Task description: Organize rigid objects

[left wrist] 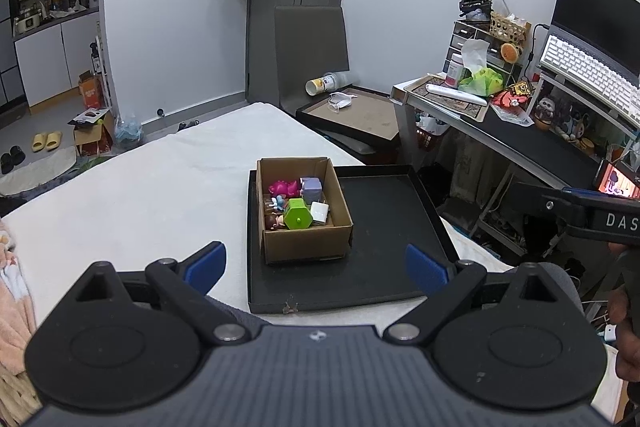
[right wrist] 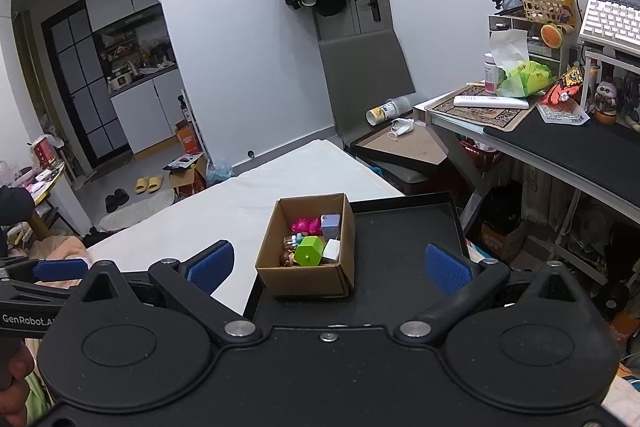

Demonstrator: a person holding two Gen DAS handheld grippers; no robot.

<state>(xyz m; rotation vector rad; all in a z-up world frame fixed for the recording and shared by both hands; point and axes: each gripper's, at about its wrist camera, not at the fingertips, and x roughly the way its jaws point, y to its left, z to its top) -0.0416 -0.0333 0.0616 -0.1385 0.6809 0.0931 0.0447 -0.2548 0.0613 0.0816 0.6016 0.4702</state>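
Left gripper point(left wrist: 316, 269) & right gripper point(right wrist: 330, 267) both spread wide, holding nothing, hovering near a cardboard box point(left wrist: 304, 241). Box sits on black tray's point(left wrist: 384, 227) left part, w/ small toys inside: green piece point(left wrist: 298, 214), pink one point(left wrist: 284, 188), white cube point(left wrist: 319, 211)

Both grippers hover side by side, level, above the near edge of the black tray point(left wrist: 392, 283). The left gripper point(left wrist: 316, 265) and right gripper point(right wrist: 330, 265) have jaws spread wide, gripping nothing.
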